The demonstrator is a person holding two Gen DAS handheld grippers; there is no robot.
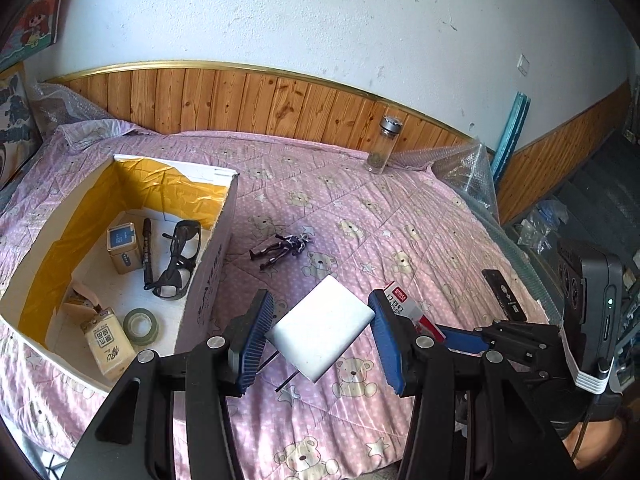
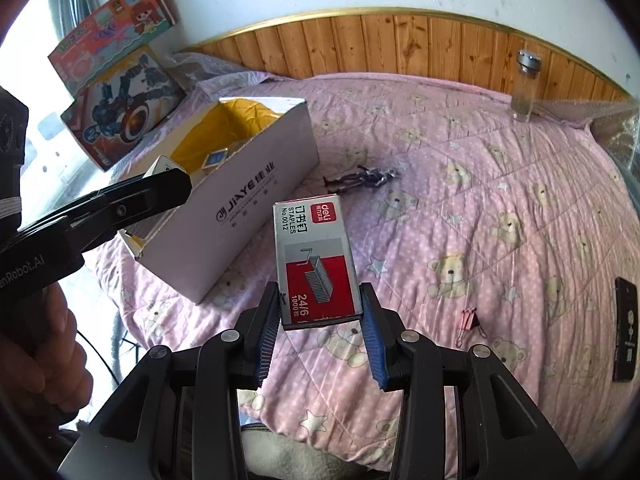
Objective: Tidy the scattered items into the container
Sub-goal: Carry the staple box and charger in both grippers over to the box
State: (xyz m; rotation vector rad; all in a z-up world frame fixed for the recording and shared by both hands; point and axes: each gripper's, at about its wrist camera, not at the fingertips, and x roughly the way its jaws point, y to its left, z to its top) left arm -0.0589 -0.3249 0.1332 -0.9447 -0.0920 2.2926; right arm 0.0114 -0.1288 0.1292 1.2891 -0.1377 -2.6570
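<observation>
Right hand-held gripper [image 2: 320, 316] pinches red-grey staples box [image 2: 316, 264] — left [image 1: 320, 332] clamps white block [image 1: 320, 330].

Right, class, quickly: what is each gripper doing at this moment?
Left gripper: shut on the white block, raised off the bedspread.
Right gripper: shut on the staples box, also raised.

Bright, sharp daylight; blown-out left edge, heavy fisheye curvature.
</observation>
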